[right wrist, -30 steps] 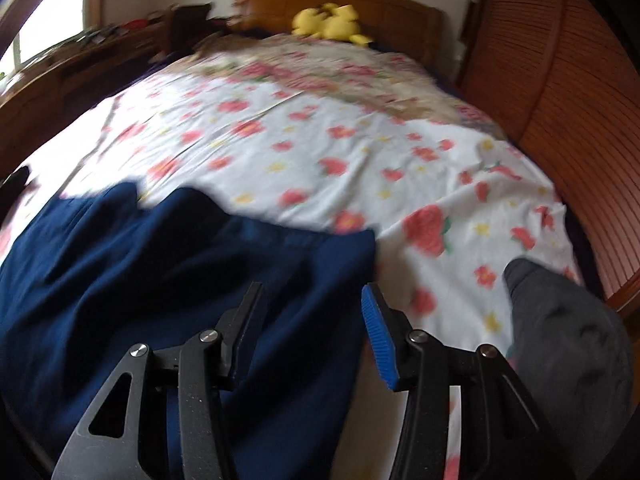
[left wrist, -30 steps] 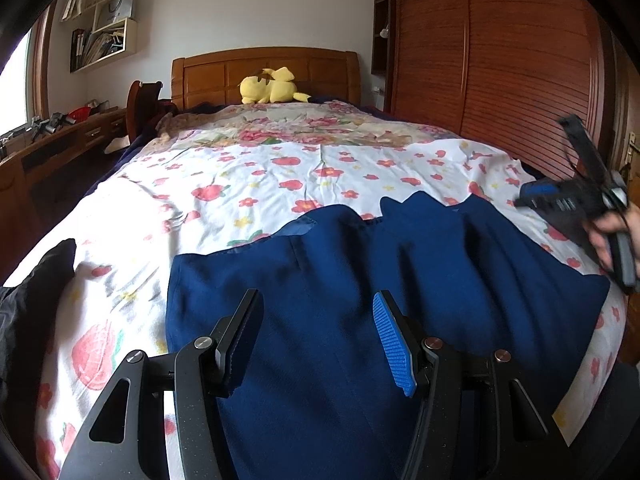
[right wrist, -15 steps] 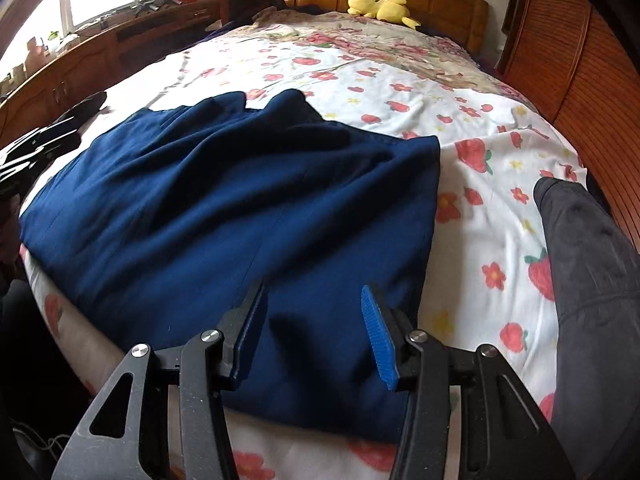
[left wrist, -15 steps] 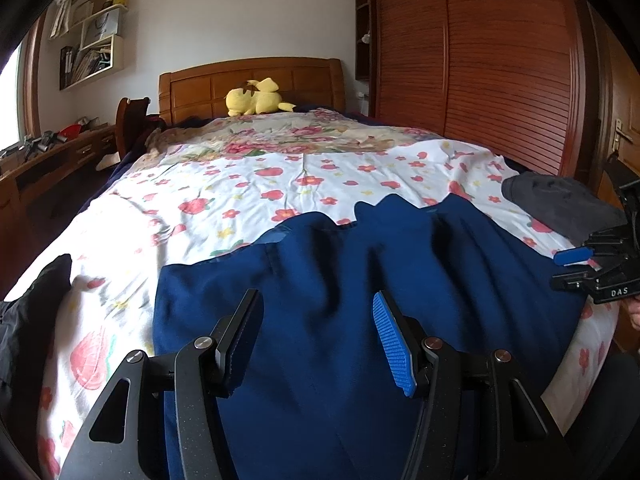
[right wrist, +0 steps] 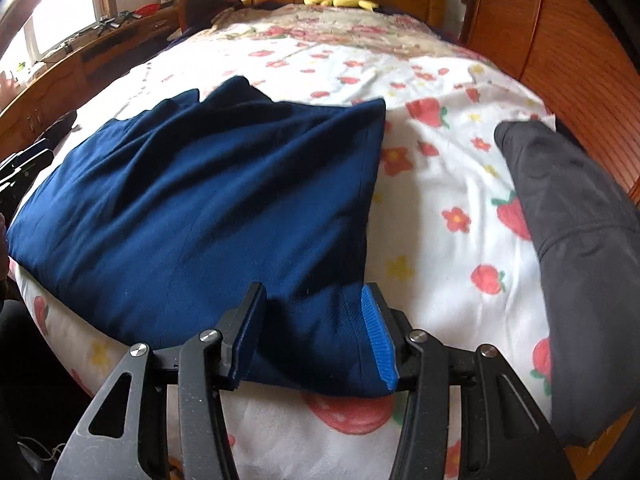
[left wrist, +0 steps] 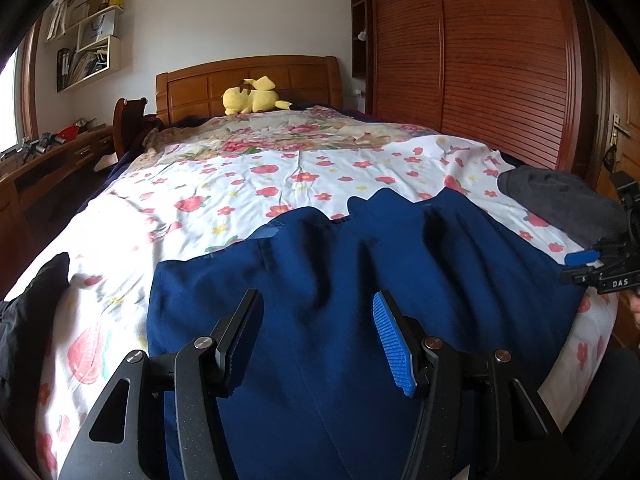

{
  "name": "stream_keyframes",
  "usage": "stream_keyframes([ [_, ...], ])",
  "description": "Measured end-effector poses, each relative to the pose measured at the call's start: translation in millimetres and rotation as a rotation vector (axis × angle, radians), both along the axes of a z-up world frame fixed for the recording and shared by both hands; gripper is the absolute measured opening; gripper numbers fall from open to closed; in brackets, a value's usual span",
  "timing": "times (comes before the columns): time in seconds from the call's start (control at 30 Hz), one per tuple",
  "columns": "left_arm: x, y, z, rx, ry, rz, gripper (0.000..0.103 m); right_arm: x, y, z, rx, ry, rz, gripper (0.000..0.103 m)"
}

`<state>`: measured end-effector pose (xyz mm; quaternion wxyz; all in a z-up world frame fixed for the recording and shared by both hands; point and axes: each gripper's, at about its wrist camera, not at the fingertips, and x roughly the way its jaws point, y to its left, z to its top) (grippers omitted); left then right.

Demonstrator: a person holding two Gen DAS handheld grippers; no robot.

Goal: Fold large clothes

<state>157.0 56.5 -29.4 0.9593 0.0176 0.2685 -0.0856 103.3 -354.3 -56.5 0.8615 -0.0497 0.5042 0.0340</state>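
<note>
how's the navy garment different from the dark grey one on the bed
The navy garment is deep blue; the dark grey garment is charcoal. The navy one lies spread wide across the near end of the bed, while the grey one is a narrower heap by the wardrobe-side edge. The right gripper straddles the navy one's near corner; the grey one has no gripper at it. Both rest on the floral sheet.

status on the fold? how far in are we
Done: the navy garment lies spread on the floral bedspread, still wrinkled, no fold visible. In hand: nothing gripped; the right gripper is open over the garment's near right corner, the left gripper open above its near edge. Left: every fold, plus the dark grey garment beside it.
</note>
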Motion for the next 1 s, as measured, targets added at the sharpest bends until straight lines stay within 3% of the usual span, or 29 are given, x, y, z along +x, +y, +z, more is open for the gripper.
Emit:
stream_keyframes([
  [0.13, -7.0, -2.0, -2.3, -0.003, 0.001, -0.005, 0.059, 0.5, -1.7, -8.8, 0.031, 0.032, 0.008, 0.050],
  [0.2, -11.2, -3.4, -4.3, -0.006, 0.010, -0.003, 0.059, -0.9, -3.3, -12.2, 0.050, 0.041, 0.013, 0.045],
  [0.27, -17.1, -5.7, -5.3, -0.001, 0.013, -0.001, 0.059, -3.8, -4.0, -14.1, 0.055, 0.035, 0.043, 0.020],
  [0.37, -26.9, -8.4, -6.2, 0.020, 0.024, 0.009, 0.059, -9.8, -13.6, -9.3, 0.085, 0.003, 0.040, 0.007],
  [0.5, -38.6, -6.5, -5.1, 0.055, 0.047, 0.043, 0.059, -21.0, -24.1, 5.2, 0.084, -0.066, -0.019, 0.005],
  [0.67, -57.1, -0.3, 1.2, 0.091, 0.063, 0.099, 0.059, -29.9, -16.3, 24.6, 0.027, -0.156, 0.009, 0.006],
  [0.7, -61.0, 2.7, 1.7, 0.093, 0.068, 0.113, 0.059, -30.7, -13.8, 29.0, 0.027, -0.171, 0.025, 0.009],
  [0.77, -69.3, 7.1, 2.9, 0.098, 0.083, 0.138, 0.059, -30.1, -6.4, 35.0, 0.005, -0.194, 0.051, 0.040],
  [0.93, -85.1, 16.6, 1.3, 0.104, 0.125, 0.200, 0.059, -23.9, 16.4, 40.0, 0.055, -0.242, 0.133, 0.068],
  [1.0, -88.1, 17.8, 0.9, 0.104, 0.146, 0.217, 0.059, -18.1, 32.9, 34.9, 0.081, -0.243, 0.167, 0.069],
])
